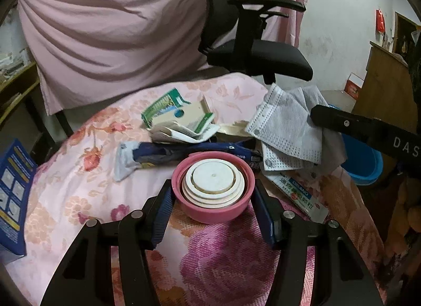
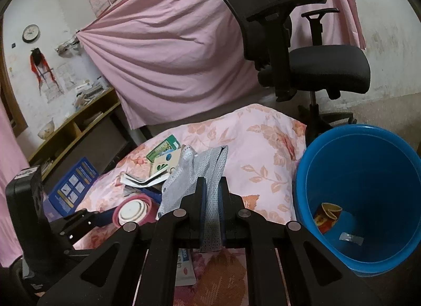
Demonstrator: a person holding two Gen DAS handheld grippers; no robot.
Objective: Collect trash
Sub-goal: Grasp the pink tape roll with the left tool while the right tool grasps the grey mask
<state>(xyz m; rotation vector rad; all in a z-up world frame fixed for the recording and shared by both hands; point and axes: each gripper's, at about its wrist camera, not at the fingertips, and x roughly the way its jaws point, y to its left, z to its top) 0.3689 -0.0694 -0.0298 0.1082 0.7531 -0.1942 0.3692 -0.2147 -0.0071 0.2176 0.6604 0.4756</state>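
Left gripper [image 1: 213, 183] about halfway open, parked around a pink lid [image 1: 213, 208] with a white insert. Blue pads right up against both sides of the lid, looks like contact. Can't tell how hard the squeeze is. Lid sitting open side up on the floral bedspread [image 1: 79, 174], near the front of the trash pile.

Right gripper [image 2: 212, 185] clamped fully closed on a grey-white face mask [image 2: 208, 166]. Mask pinched between the two pads, rest of it sticking up crumpled above the fingertips and a strip hanging down below them. Lifted off the bedspread, just left of the blue bucket [image 2: 363, 164].

Rest of the trash on the bedspread behind the lid:
- torn green-and-white carton [image 1: 171, 111], flattened and lying open
- dark blue wrapper [image 1: 168, 156] stretched out just behind the lid
- white sachet [image 1: 297, 198] with printed characters, just right of the lid

Bucket standing off the right edge of the bed, already holding a crushed paper cup [image 2: 327, 216] and a small clear wrapper [image 2: 351, 239] at the bottom.

Also around: blue box [image 1: 13, 195] at the left edge of the bed, black office chair [image 1: 252, 50] past the far end, pink curtain [image 1: 105, 29] behind it all.
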